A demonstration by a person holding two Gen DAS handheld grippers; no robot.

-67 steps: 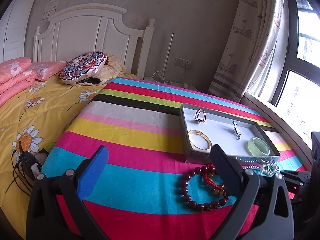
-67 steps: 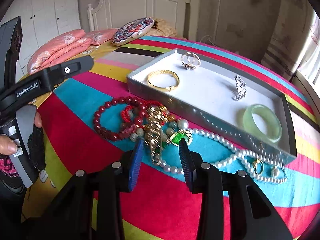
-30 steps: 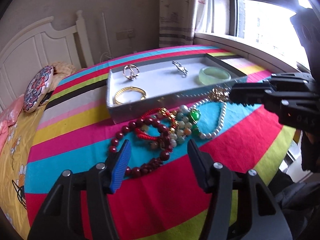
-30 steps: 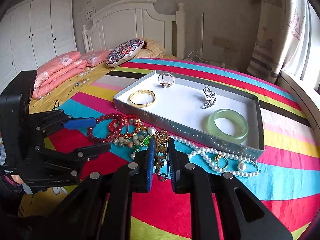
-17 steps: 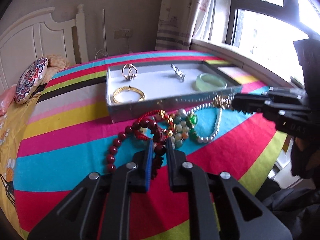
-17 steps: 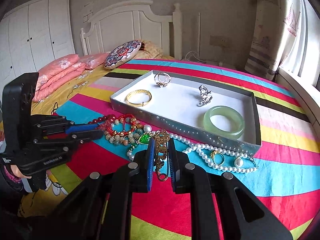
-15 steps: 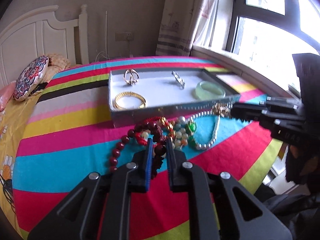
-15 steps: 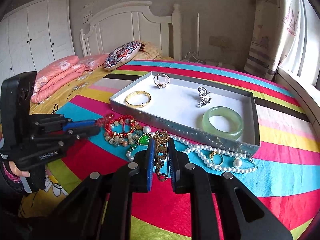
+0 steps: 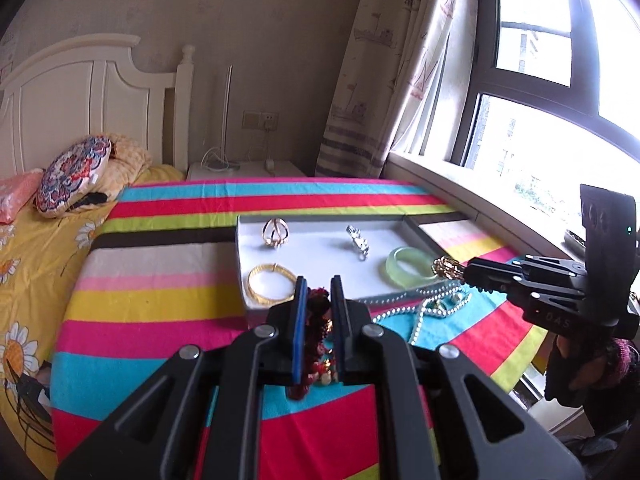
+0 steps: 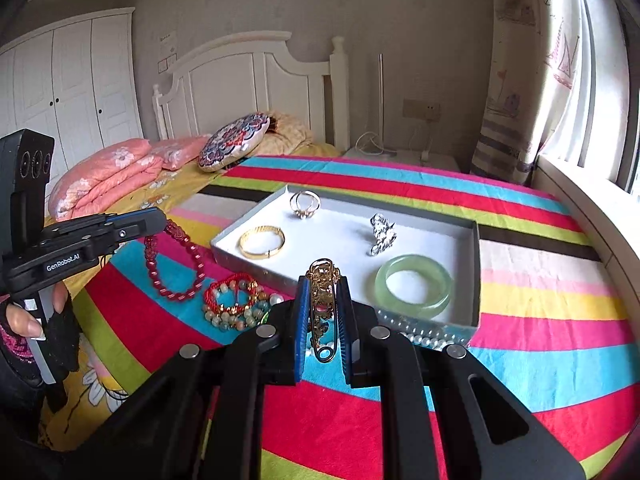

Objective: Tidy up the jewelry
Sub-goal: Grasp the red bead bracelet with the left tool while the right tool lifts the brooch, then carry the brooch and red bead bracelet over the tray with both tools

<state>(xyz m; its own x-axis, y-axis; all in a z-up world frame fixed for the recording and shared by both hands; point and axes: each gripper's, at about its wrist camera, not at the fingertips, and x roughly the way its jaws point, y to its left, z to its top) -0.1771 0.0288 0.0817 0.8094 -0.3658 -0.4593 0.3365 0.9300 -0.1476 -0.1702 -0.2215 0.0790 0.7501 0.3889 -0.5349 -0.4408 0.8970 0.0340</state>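
My left gripper (image 9: 317,308) tilts downward over the striped bed cover (image 10: 540,312), its fingers (image 9: 299,320) clamped on the dark red bead bracelet (image 10: 172,264). Those jaws have just been closing, and the beads sit pinched between the pads. From my right wrist camera the bracelet hangs in a loop from the fingertips, its glossy round beads reaching down to the cloth.

My right gripper (image 10: 323,312) also points downward, fingers together on a gold filigree brooch (image 10: 322,296) — ornate, openwork metal with a long safety-pin clasp, held upright between the blue pads.

The shallow grey tray (image 10: 476,272) with a white lining lies on the bed just beyond both grippers. In it rest a smooth, translucent green jade bangle (image 10: 414,286), a thin gold bangle (image 10: 262,241), a gold crossed-band ring (image 10: 305,203) and a sparkling silver piece (image 10: 382,234).

In front of the tray, on the cover, lies a heap of red cord and pale mixed beads (image 10: 234,304); a pearl strand (image 9: 424,312) runs along the tray's near wall.

A person's hand (image 10: 24,316) in a dark fingerless glove grips the left handle.
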